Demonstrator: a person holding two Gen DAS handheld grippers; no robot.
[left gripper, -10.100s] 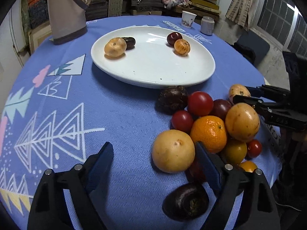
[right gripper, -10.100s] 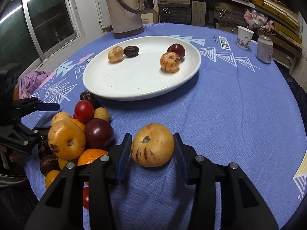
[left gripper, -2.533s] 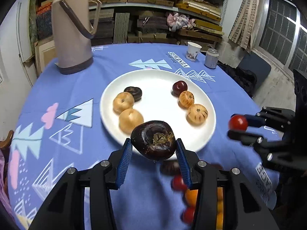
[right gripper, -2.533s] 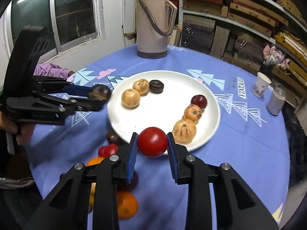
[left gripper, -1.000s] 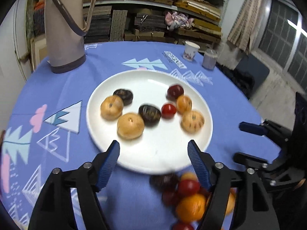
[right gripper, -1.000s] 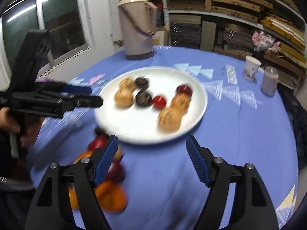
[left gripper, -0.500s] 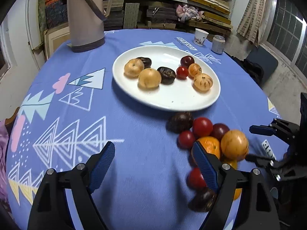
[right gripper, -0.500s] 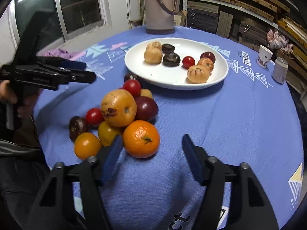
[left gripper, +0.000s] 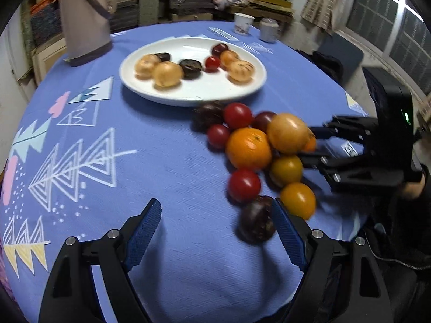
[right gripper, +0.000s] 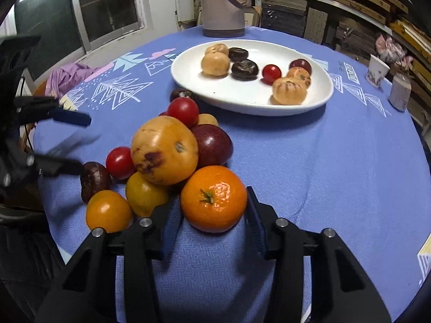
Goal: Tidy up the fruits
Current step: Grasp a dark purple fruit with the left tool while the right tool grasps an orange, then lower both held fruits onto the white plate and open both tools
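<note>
Both grippers sit lower and closer to the loose fruit pile than half a second ago; the plate count reads the same, seven pieces on the white oval ceramic plate [right gripper: 320, 95].

Round bench under blue patterned cloth [left gripper: 167, 161] carries everything. Pile lies on the cloth just beside the plate's near rim.

Right gripper [right gripper: 212, 224]: jaws spread, straddling the bright orange mandarin [right gripper: 214, 197], pads not seen pressing on it, so released as far as I can judge. Left gripper [left gripper: 215, 234]: jaws wide apart and empty; dark purple wrinkled passion fruit [left gripper: 257, 219] sits just inside its right finger.

Handling, largest first:
- Large yellow-orange bruised round fruit [right gripper: 164, 149] rests on top of the pile, likely heaviest; lifting neighbours could roll it.
- Mandarin: judged light, with soft, yielding peel that grips well; take across its widest middle, gentle squeeze.
- Dark passion fruit: stiff shell, probably light; grip at the equator.
- Small red glossy tomatoes [right gripper: 120, 162]: smooth, slippery, thin-skinned; least force.

Hard to make out:
- Left view is motion-blurred; plate fruits are smeared.
- Fruit beneath the big yellow one is mostly hidden.
- Pad contact on the mandarin's far sides is hidden behind the fruit.
- Beige thermos jug [left gripper: 83, 18] is cut off at the top.
</note>
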